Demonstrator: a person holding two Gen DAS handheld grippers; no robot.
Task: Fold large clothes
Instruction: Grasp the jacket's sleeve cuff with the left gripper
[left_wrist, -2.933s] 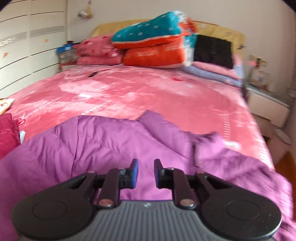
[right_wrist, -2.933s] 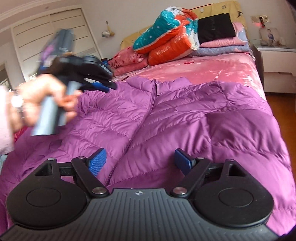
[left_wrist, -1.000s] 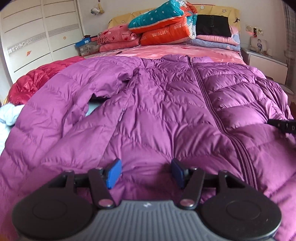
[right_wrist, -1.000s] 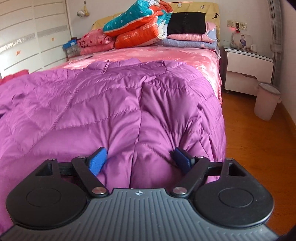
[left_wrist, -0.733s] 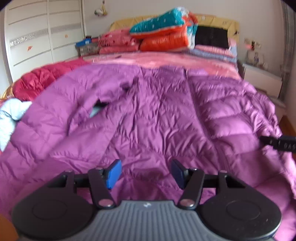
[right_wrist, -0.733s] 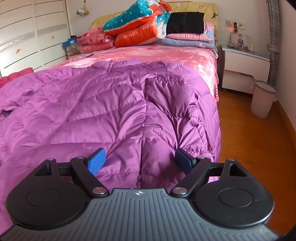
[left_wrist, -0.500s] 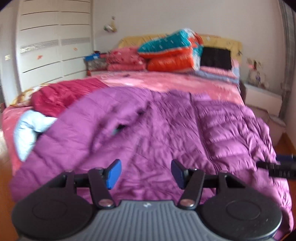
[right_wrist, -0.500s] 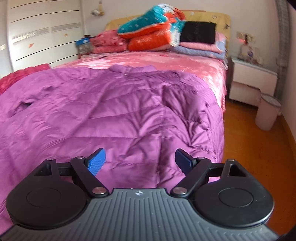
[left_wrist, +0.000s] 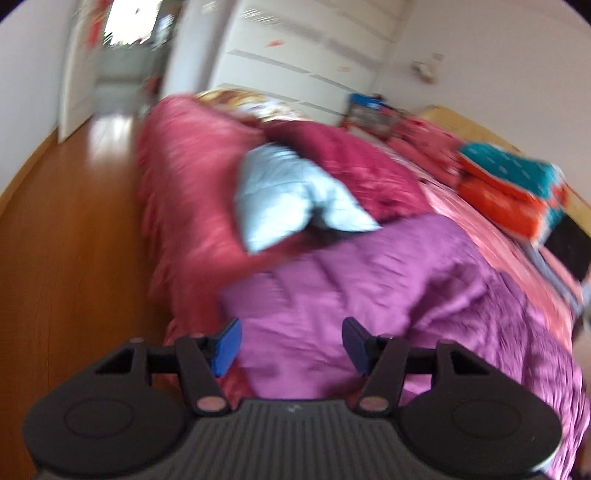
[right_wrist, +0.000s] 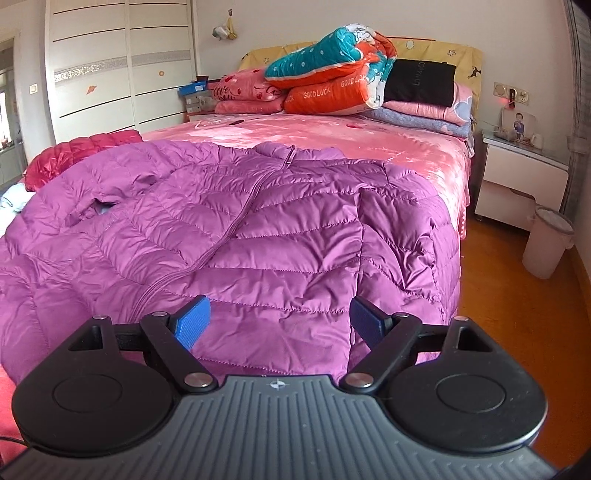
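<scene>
A large purple quilted down jacket (right_wrist: 258, 221) lies spread front-up on the pink bed, zipper running down its middle, hem toward me. It also shows in the blurred left wrist view (left_wrist: 369, 295). My right gripper (right_wrist: 280, 321) is open and empty, hovering just off the jacket's hem near the bed's foot. My left gripper (left_wrist: 291, 345) is open and empty, above the jacket's left lower corner, with the view tilted.
A red jacket (right_wrist: 88, 147) and a light blue garment (left_wrist: 295, 195) lie at the bed's left side. Folded quilts and pillows (right_wrist: 332, 85) are stacked at the headboard. A nightstand (right_wrist: 517, 184) and a bin (right_wrist: 546, 240) stand on the wooden floor to the right.
Both grippers have pulled back from the jacket toward the foot of the bed. The left one has swung left and tilted, now facing the bed's left side and floor.
</scene>
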